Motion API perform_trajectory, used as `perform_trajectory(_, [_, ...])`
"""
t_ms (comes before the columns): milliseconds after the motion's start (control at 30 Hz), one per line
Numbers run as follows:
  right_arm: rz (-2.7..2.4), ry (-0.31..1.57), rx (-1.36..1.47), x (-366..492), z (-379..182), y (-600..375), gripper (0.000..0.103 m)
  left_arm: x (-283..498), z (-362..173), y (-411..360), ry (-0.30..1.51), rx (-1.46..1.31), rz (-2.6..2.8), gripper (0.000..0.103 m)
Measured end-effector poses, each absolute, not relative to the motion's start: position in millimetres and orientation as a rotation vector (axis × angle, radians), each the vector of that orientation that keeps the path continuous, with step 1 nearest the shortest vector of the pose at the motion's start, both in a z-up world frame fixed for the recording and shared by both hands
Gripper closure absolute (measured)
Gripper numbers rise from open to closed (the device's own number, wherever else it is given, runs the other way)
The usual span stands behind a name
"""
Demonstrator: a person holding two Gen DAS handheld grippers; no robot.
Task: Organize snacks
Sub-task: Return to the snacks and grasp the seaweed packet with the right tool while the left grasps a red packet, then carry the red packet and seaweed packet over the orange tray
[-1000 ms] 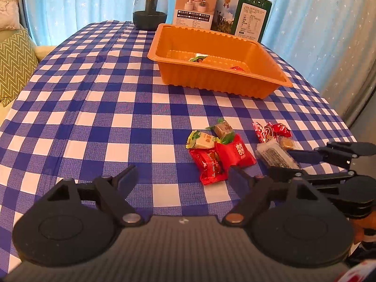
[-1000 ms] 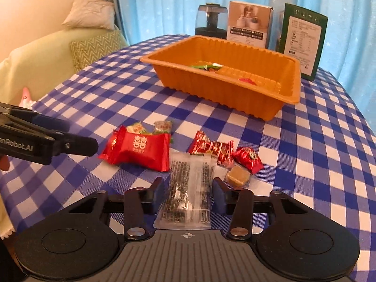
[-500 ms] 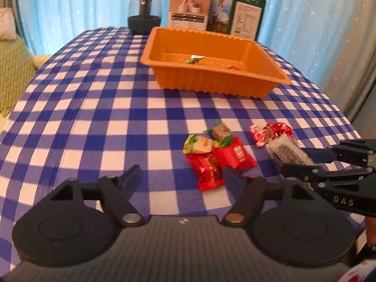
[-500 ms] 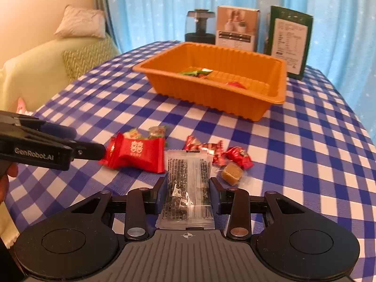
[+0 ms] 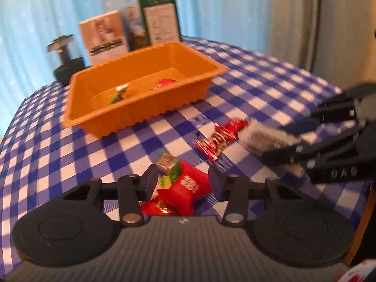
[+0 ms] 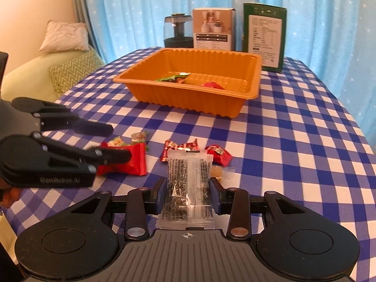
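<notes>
my right tool [image 6: 188, 191] pinches a clear sachet of dark seeds [image 6: 188, 183] between its two pads, one pad on each long edge, the sachet standing up out of the grip and lifted off the desk [image 6: 293, 141]. just past it on the blue-and-white checked cloth lie a long red twisted sweet [image 6: 181, 149], a small round red one [image 6: 218, 154] and a pale caramel cube in clear wrap [image 6: 219, 172].

my left tool [image 5: 182, 183] is drawing its pads in around a red pillow packet with white characters [image 5: 185, 188]; the packet sits between them, but the pads do not press on it. the view from this tool is blurred. a second red packet [image 5: 157, 208] lies under the near edge of the first, and a brown sweet with green wrapper ends [image 5: 168, 163] rests just beyond, with a yellow-green one [image 6: 117, 141] beside it.

the orange tray [image 6: 195, 98] stands farther back on the desk, well apart from the loose snacks, and holds a green-wrapped sweet [image 6: 174, 78] and a red one [image 6: 211, 85]. behind it stand a dark jar with a lid [image 6: 177, 31], a pale box [image 6: 212, 29] and a green box [image 6: 264, 36].
</notes>
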State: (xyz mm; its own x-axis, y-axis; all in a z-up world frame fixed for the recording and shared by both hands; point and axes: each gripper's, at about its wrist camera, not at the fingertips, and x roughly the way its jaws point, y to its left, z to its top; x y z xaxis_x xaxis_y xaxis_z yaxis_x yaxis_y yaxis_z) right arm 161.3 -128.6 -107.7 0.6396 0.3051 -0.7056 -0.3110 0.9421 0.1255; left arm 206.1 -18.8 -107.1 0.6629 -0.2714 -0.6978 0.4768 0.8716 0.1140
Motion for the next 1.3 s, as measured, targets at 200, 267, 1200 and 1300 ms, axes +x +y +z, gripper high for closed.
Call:
perform_trajectory(200, [0.319,0.799,0.020,164.3,-104.3,-138.8,0.064,202.2,-118.2,-32.0,0.778,0.372,-0.469,0.071])
perform_trajectory(267, [0.312,0.797,0.033,165.5,-103.6,-141.4,0.064,197.5,-119.4,-35.2,0.783,0.396,-0.482,0.071])
perform_trajectory(1200, [0.287,0.747,0.070,171.8,-87.5,-140.3,0.064,200.9,-97.8,-28.6,0.803,0.142,-0.283,0.079])
perform_trajectory(1300, [0.289,0.733,0.074,172.8,-81.8,-139.0,0.064,202.1,-88.1,-24.8,0.783,0.108,-0.268,0.079])
